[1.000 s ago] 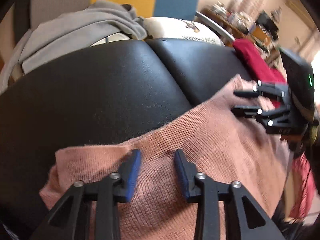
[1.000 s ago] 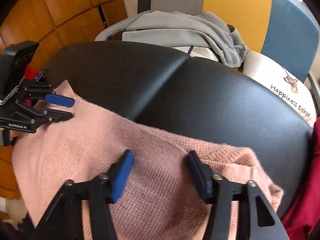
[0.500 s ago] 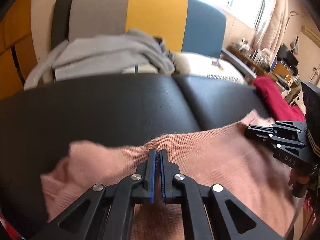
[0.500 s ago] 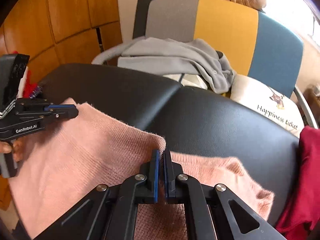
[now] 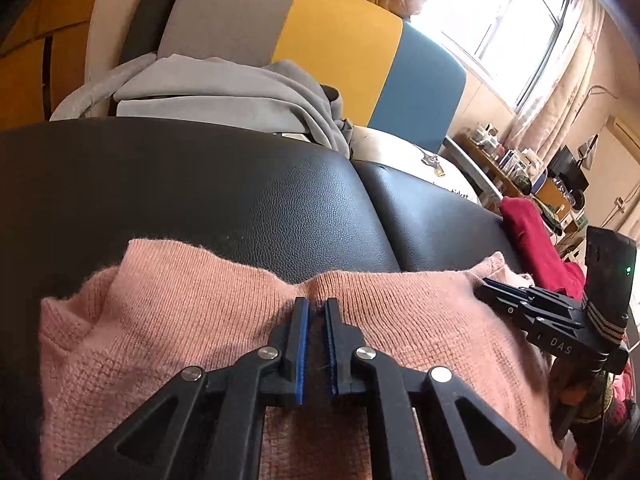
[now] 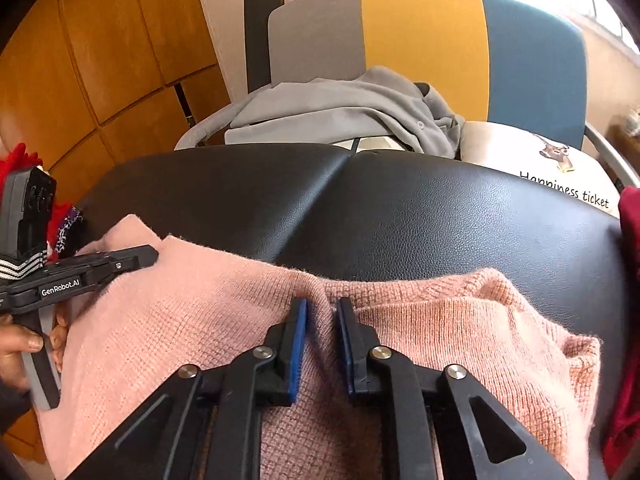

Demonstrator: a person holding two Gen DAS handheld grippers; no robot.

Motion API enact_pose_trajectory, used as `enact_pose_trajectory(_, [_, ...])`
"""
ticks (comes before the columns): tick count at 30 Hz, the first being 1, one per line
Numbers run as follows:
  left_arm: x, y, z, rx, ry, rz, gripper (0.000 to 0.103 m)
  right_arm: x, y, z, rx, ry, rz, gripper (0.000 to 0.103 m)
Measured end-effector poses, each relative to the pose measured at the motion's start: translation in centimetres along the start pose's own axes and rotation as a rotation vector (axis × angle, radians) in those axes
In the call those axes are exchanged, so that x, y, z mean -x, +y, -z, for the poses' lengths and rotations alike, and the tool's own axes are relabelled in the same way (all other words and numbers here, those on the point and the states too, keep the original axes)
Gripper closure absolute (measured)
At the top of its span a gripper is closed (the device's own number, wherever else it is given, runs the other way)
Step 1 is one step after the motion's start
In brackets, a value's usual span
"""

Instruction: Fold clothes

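Observation:
A pink knit sweater [image 5: 192, 312] lies across the near part of a black leather seat [image 5: 208, 184]; it also shows in the right wrist view [image 6: 208, 320]. My left gripper [image 5: 316, 308] is shut on a pinched fold of the sweater's far edge. My right gripper [image 6: 322, 308] is shut on another pinch of the same edge, with a ridge of knit between its blue pads. Each gripper shows from the side in the other's view: the right one [image 5: 486, 284] and the left one [image 6: 154, 254].
A grey garment [image 6: 344, 112] lies heaped on a grey, yellow and blue chair [image 6: 424, 36] behind the seat. A white printed cushion [image 6: 552, 160] sits at the back right. A red garment [image 5: 532, 232] lies at the right edge. Wooden panels [image 6: 100, 60] stand on the left.
Both grippers were open over the sweater a second ago and have closed on its far edge. The edge is now gathered up into pinched folds, and both views have tilted upward.

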State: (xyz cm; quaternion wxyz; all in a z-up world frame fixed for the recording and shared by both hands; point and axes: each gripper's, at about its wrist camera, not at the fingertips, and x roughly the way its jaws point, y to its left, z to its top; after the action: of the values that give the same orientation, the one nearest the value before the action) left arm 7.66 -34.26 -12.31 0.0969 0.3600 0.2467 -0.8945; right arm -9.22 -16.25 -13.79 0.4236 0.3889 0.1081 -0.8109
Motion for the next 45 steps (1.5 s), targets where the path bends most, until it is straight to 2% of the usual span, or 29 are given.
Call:
enact_pose_trajectory(3, [-0.4, 0.2, -0.4, 0.018, 0.0, 0.015, 0.095, -0.1, -0.3, -0.1, -0.014, 0.0, -0.046, 0.077])
enact_pose_trajectory(5, [-0.3, 0.1, -0.5, 0.016, 0.004, 0.02, 0.092, -0.3, -0.5, -0.1, -0.02, 0.003, -0.098, 0.051])
enact_pose_trajectory(6, [-0.3, 0.0, -0.6, 0.013, 0.006, 0.024, 0.088, -0.3, 0.1, -0.1, 0.003, 0.009, -0.104, 0.044])
enact_pose_trajectory(8, [0.2, -0.2, -0.5, 0.012, 0.016, 0.02, 0.082, -0.5, 1.2, 0.0, 0.048, 0.021, -0.117, 0.017])
enact_pose_trajectory(10, [1.4, -0.9, 0.0, -0.02, 0.012, 0.0, 0.072, -0.9, 2.7, 0.2, 0.119, 0.046, -0.111, 0.002])
enact_pose_trajectory(13, [4.4, -0.7, 1.6, 0.009, -0.018, 0.021, 0.067, -1.1, 3.5, 0.5, 0.156, 0.057, -0.085, 0.0])
enact_pose_trajectory(15, [7.7, 0.1, 3.6, 0.06, -0.059, 0.051, 0.064, -0.8, 3.0, 0.5, 0.129, 0.048, -0.111, 0.0])
enact_pose_trajectory(17, [10.5, 0.9, 5.8, 0.072, -0.078, 0.039, 0.063, -0.6, 2.5, 0.6, 0.104, 0.037, -0.129, 0.0])
enact_pose_trajectory(22, [16.6, 4.5, 11.4, 0.055, -0.042, 0.016, 0.063, -0.5, 2.5, 0.7, 0.097, 0.034, -0.122, 0.0])
enact_pose_trajectory(25, [18.8, 7.0, 14.1, 0.084, -0.022, 0.046, 0.063, -0.5, 2.7, 0.8, 0.105, 0.036, -0.109, 0.0])
enact_pose_trajectory(29, [18.7, 8.7, 15.3, 0.107, -0.008, 0.031, 0.063, -0.4, 2.5, 0.8, 0.106, 0.035, -0.106, 0.0])
enact_pose_trajectory(32, [18.5, 9.5, 14.8, 0.15, -0.041, 0.117, 0.063, -0.4, 2.5, 0.8, 0.109, 0.038, -0.1, 0.0])
enact_pose_trajectory(34, [18.2, 9.9, 14.3, 0.141, -0.055, 0.181, 0.063, -0.4, 2.5, 0.8, 0.113, 0.04, -0.094, 0.0])
enact_pose_trajectory(35, [17.7, 10.0, 13.9, 0.133, -0.049, 0.247, 0.063, -0.4, 2.5, 0.8, 0.115, 0.041, -0.091, 0.0])
enact_pose_trajectory(39, [15.7, 11.5, 12.7, 0.173, -0.006, 0.376, 0.063, -0.4, 2.5, 0.8, 0.122, 0.045, -0.079, 0.0])
enact_pose_trajectory(43, [16.3, 12.2, 12.6, 0.137, -0.006, 0.325, 0.063, -0.5, 2.5, 0.8, 0.122, 0.045, -0.078, 0.0])
enact_pose_trajectory(45, [16.4, 12.4, 12.6, 0.141, 0.007, 0.393, 0.063, -0.5, 2.4, 0.7, 0.121, 0.044, -0.079, 0.0])
